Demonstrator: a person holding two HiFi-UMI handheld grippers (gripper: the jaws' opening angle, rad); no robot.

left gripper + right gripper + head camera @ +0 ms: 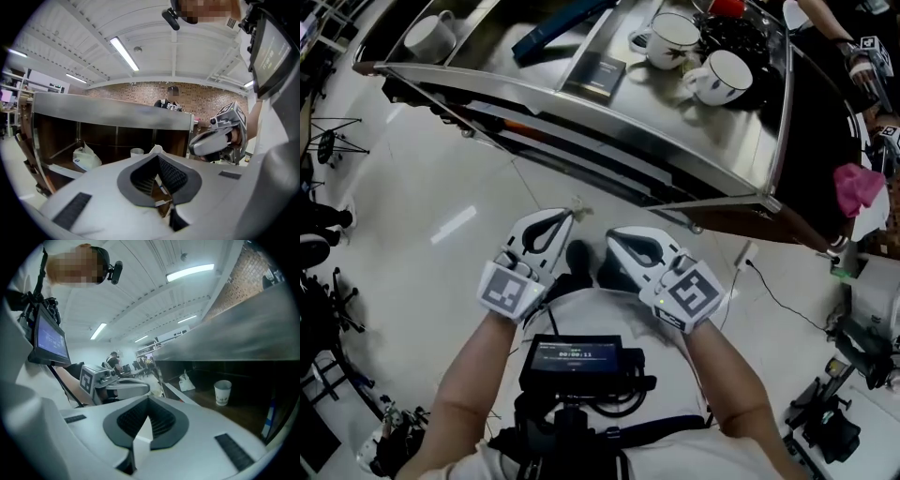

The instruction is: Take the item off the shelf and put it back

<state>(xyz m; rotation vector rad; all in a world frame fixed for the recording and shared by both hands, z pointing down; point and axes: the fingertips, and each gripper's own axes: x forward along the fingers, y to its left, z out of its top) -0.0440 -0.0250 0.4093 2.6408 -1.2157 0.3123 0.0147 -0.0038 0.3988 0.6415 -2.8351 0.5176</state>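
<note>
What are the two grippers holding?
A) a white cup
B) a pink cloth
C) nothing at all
C: the left gripper and the right gripper both have their jaws shut with nothing between them, and both are short of the shelf.

Upper frame: the shelf (pixel 675 131) is showing brushed, reflective metal; the white cups (pixel 724 77) are gleaming like glazed ceramic. Centre: the left gripper (pixel 565 218) and right gripper (pixel 614 236) are presenting matt white plastic; the pale floor (pixel 422 234) is shining glossily.
</note>
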